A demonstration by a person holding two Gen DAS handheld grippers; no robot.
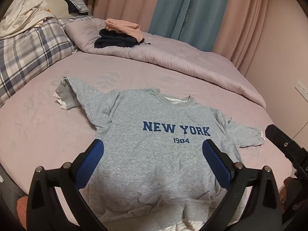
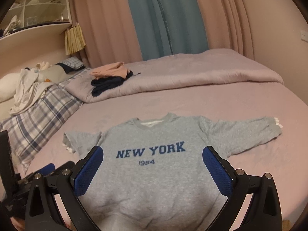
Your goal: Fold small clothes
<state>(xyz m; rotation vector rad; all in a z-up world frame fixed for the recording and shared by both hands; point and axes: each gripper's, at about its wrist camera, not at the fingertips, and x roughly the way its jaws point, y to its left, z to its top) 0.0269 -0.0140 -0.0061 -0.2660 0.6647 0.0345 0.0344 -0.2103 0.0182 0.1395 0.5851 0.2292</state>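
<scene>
A grey sweatshirt (image 1: 154, 154) with "NEW YORK 1984" in blue lies flat, front up, on the pink bed; it also shows in the right wrist view (image 2: 154, 173). Both sleeves are spread sideways, the left one (image 1: 77, 92) crumpled at the cuff. My left gripper (image 1: 153, 144) is open and empty, hovering above the shirt's lower half. My right gripper (image 2: 153, 152) is open and empty, also above the lower half. Part of the right gripper (image 1: 284, 148) shows at the right edge of the left wrist view; the left gripper (image 2: 38, 175) shows at lower left in the right wrist view.
A pile of folded clothes, peach over dark navy (image 1: 119, 34), sits on a rolled lilac duvet (image 1: 173, 57) at the back. Plaid pillows (image 1: 28, 53) and white laundry (image 1: 23, 17) lie at the left. Curtains (image 2: 163, 19) hang behind; shelves (image 2: 34, 9) stand at upper left.
</scene>
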